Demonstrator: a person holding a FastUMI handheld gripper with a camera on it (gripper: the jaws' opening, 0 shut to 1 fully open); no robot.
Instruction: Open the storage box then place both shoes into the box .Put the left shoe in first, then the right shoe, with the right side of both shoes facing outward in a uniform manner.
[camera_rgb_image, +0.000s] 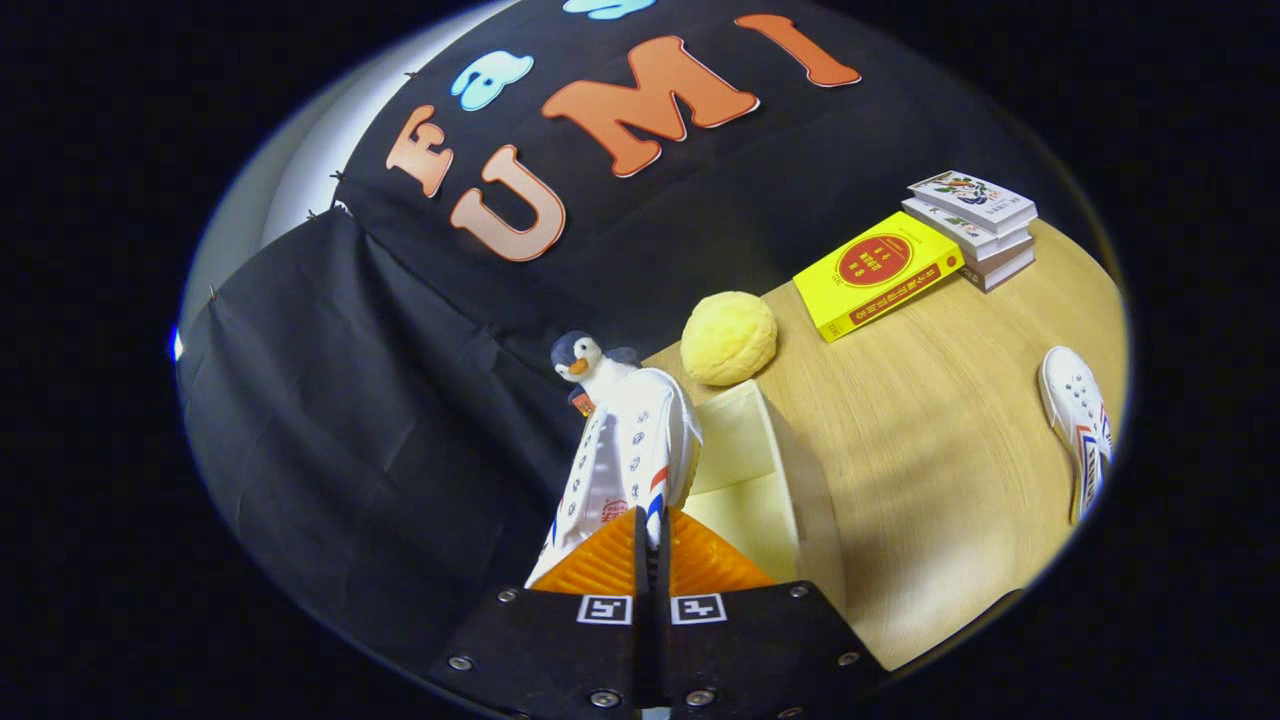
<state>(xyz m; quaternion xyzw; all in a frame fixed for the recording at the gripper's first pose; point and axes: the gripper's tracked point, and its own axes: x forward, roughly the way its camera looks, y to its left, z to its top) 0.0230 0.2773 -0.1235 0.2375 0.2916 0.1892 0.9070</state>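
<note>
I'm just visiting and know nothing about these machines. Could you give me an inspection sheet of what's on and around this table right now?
Surface: light wooden table, bare between the things listed.
Job's things: one white shoe with red and blue stripes, gripped at one end and reaching forward from the claw; the open cream storage box right beside it; the second shoe lying apart on the table.
Clutter: penguin toy beyond the held shoe; round yellow bun-like object behind the box; yellow book; stack of books next to it.
Claw: claw closed, both fingers pressing the held shoe.
Cables: nothing seen.
Surroundings: black cloth wall behind the table.
</note>
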